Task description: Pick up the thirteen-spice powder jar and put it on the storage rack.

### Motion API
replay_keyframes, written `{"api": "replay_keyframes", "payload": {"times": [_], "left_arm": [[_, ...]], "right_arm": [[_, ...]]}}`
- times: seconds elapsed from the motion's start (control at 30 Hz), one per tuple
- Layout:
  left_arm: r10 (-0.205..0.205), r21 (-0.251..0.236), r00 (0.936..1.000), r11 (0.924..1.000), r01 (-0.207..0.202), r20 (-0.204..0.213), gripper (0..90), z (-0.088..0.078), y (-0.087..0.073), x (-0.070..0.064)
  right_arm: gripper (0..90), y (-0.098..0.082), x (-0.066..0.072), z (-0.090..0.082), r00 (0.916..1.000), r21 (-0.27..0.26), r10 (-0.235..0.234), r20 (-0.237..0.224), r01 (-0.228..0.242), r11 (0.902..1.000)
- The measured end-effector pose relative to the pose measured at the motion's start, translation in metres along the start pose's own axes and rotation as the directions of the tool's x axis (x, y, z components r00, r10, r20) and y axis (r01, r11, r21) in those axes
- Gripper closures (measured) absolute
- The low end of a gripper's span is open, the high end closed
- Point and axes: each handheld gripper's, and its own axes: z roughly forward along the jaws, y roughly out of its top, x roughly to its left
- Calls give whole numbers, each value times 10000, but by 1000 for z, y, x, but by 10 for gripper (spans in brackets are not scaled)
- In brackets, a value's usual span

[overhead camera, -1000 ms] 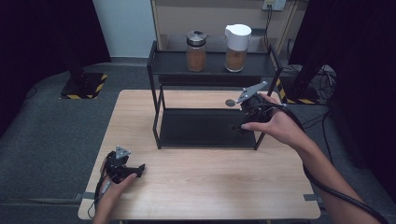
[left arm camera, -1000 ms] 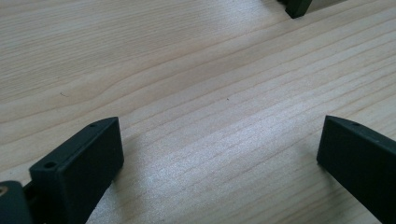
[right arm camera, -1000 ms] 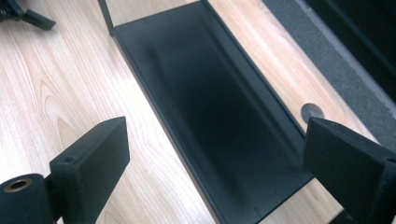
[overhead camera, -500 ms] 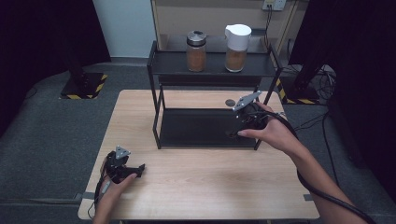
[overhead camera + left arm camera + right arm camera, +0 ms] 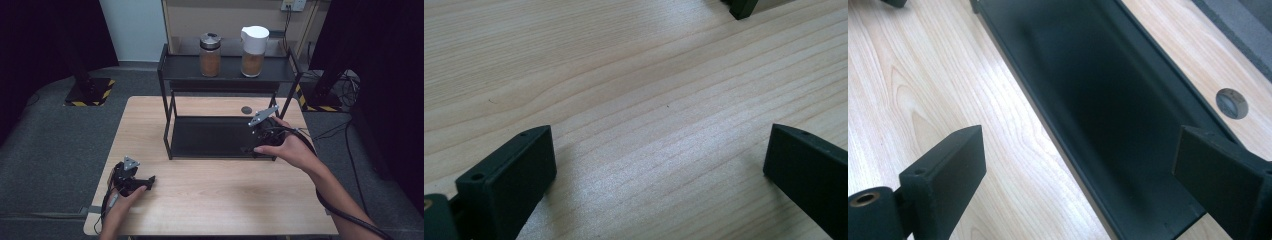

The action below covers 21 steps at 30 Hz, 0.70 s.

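Fingers of both grippers spread wide, empty; right gripper [image 5: 250,145] over rack's lower shelf [image 5: 210,137], both jars [image 5: 210,55] untouched on top.

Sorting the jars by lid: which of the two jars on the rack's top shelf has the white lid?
The right-hand jar on the top shelf: it has a tall white lid, while the left jar wears a dark metal-look cap.

Right gripper [image 5: 248,148] tips hidden behind rack [image 5: 170,131] rail; jars' [image 5: 210,55] contents too small to tell; rack cut off, right gripper view.
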Motion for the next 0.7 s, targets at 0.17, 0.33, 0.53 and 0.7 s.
{"api": "replay_keyframes", "payload": {"times": [0.17, 0.33, 0.53, 0.7], "left_arm": [[-6, -5, 10000, 10000, 6, -8, 0, 0, 0, 0], [-10, -3, 10000, 10000, 10, -15, 0, 0, 0, 0], [-12, -6, 10000, 10000, 12, -21, 0, 0, 0, -1], [-13, -8, 10000, 10000, 13, -20, 0, 0, 0, -1]], "right_arm": [[76, -6, 1, 6, 9999, -6, 76, -74, -76, 10000], [76, -11, 2, 11, 9997, 20, 173, -149, -173, 9998], [77, -21, 3, 18, 9992, -3, 350, -172, -350, 9994], [77, -32, 5, 23, 9985, -192, 514, -200, -518, 9985]]}}
